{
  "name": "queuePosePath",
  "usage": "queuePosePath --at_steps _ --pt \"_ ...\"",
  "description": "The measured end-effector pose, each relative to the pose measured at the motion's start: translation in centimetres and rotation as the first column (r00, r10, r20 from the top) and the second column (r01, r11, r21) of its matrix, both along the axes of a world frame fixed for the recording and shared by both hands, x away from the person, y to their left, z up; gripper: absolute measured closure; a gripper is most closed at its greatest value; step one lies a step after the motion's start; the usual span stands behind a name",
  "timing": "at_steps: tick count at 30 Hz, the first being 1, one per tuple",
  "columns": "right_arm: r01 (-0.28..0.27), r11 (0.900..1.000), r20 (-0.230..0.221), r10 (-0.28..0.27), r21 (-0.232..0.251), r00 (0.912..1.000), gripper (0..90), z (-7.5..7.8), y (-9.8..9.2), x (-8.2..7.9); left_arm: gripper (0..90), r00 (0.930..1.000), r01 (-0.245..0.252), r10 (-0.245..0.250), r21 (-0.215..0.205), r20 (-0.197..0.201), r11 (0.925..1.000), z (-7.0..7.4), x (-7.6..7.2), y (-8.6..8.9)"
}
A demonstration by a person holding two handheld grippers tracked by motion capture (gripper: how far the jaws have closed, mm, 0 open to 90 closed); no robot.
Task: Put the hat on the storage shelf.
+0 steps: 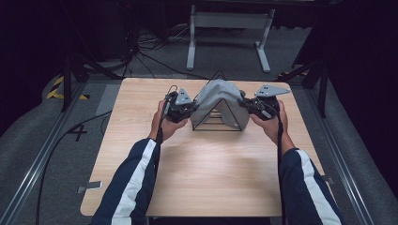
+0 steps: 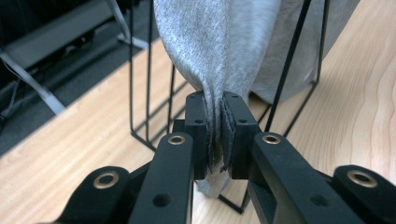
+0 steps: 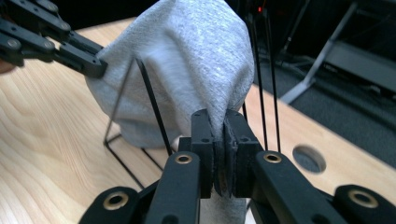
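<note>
A grey cloth (image 1: 217, 97) is draped over a black wire rack (image 1: 218, 123) shaped like a triangle, at the far middle of the table. My left gripper (image 1: 190, 109) holds the cloth's left edge, and its jaws are shut on a bunched fold of the grey cloth (image 2: 217, 70). My right gripper (image 1: 245, 104) pinches the cloth's right edge, jaws shut on the fabric (image 3: 187, 56). In the right gripper view the left gripper (image 3: 95, 69) shows at the upper left, clamped on the far side of the cloth. The rack's wires (image 2: 149, 93) stand beside the cloth.
The light wooden table (image 1: 206, 178) has wide bare room in front of the rack. A round hole (image 3: 308, 158) sits in the tabletop near my right gripper. Beyond the far edge stand a white metal frame (image 1: 230, 28) and cables on the grey floor.
</note>
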State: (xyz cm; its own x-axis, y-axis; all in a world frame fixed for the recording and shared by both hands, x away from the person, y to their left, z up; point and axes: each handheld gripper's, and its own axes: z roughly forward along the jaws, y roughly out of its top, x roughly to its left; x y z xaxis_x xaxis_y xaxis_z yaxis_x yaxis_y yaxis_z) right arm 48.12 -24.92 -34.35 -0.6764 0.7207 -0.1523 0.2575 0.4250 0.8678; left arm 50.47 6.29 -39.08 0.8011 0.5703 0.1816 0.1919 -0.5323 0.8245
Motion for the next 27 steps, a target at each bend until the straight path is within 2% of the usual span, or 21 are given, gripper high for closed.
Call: queuePosePath --at_steps 3,4,6,9,14,15,18,23,27 --pt "0.006 1.0 -0.017 -0.006 -0.009 0.9998 84.1 -0.9 -0.3 0.1 82.3 0.9999 0.012 -0.012 0.009 -0.01 0.9999 -0.6 0.0 -0.2" --pt "0.009 1.0 -0.035 -0.009 -0.009 0.9993 84.0 -1.6 -0.5 0.1 82.3 0.9998 0.011 -0.012 0.0 -0.018 0.9999 -0.9 -0.1 -0.2" --pt "0.011 1.0 -0.041 -0.011 -0.012 0.9991 84.0 -1.8 -0.5 0.0 82.2 0.9996 0.012 -0.012 0.002 -0.024 0.9999 -1.0 -0.2 -0.2" --pt "0.027 0.999 -0.068 -0.03 -0.046 0.9973 84.0 -3.0 -0.7 0.2 81.2 0.9991 0.01 -0.009 0.043 -0.041 0.999 -1.5 -0.3 -0.5" --pt "0.044 0.997 -0.095 -0.05 -0.063 0.9942 84.1 -4.0 -0.8 0.4 80.8 0.9976 0.012 -0.006 0.079 -0.069 0.9968 -2.2 -0.4 -0.6" --pt "0.048 0.996 -0.103 -0.056 -0.077 0.9931 84.4 -4.3 -0.8 0.5 80.9 0.9974 0.014 -0.007 0.098 -0.071 0.9951 -2.3 -0.4 -0.5" --pt "0.062 0.992 -0.128 -0.076 -0.106 0.9889 85.3 -5.2 -0.8 0.6 80.9 0.9957 0.008 0.001 0.101 -0.092 0.9949 -2.8 -0.6 -0.4" --pt "0.079 0.988 -0.141 -0.097 -0.131 0.9852 86.4 -5.7 -1.5 0.2 75.7 0.9957 -0.007 0.02 0.142 -0.09 0.9899 -3.2 -0.8 0.7" --pt "0.068 0.989 -0.14 -0.086 -0.128 0.9865 86.0 -5.3 -2.1 -0.5 75.9 0.9947 -0.021 0.035 0.148 -0.096 0.9887 -3.2 -1.4 2.5"
